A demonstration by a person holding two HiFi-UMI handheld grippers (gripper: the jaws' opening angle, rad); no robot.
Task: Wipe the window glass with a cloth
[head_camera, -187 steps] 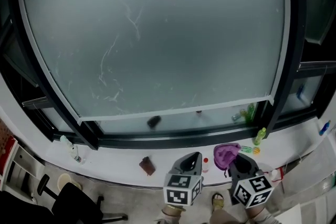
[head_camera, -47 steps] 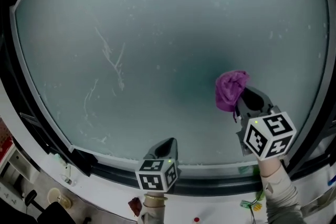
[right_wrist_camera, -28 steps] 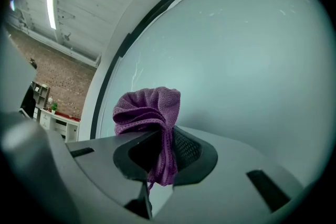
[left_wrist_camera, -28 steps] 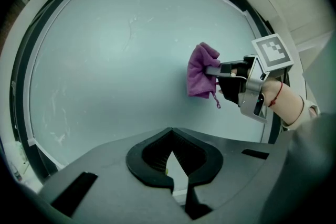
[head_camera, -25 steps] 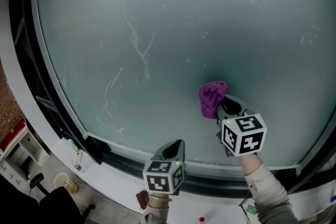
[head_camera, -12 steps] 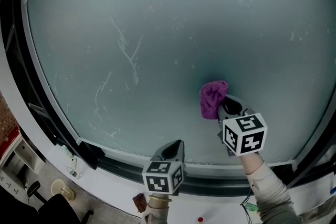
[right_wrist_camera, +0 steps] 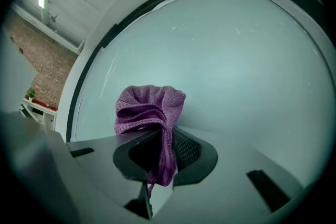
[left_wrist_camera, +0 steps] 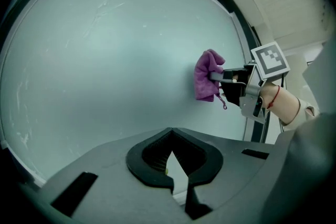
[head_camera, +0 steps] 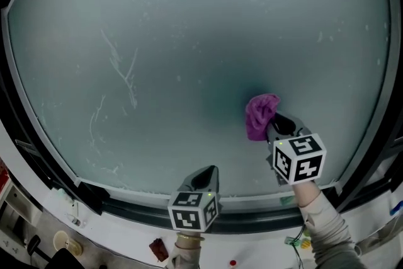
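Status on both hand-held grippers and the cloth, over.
Right hand-held gripper shut on purple cloth, cloth against window glass. Left hand-held gripper shut, empty, held low. White streaks on glass at left; nothing in the way.

Lower end of cloth (right_wrist_camera: 149, 110) hidden between fingers (right_wrist_camera: 187, 150) of right gripper (right_wrist_camera: 157, 159); reddish object (head_camera: 157, 249) on sill (head_camera: 119, 234) too small to identify.

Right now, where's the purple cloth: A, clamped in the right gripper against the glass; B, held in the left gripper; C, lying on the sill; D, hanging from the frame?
A: the right gripper is shut on the purple cloth, pressing it to the window glass.
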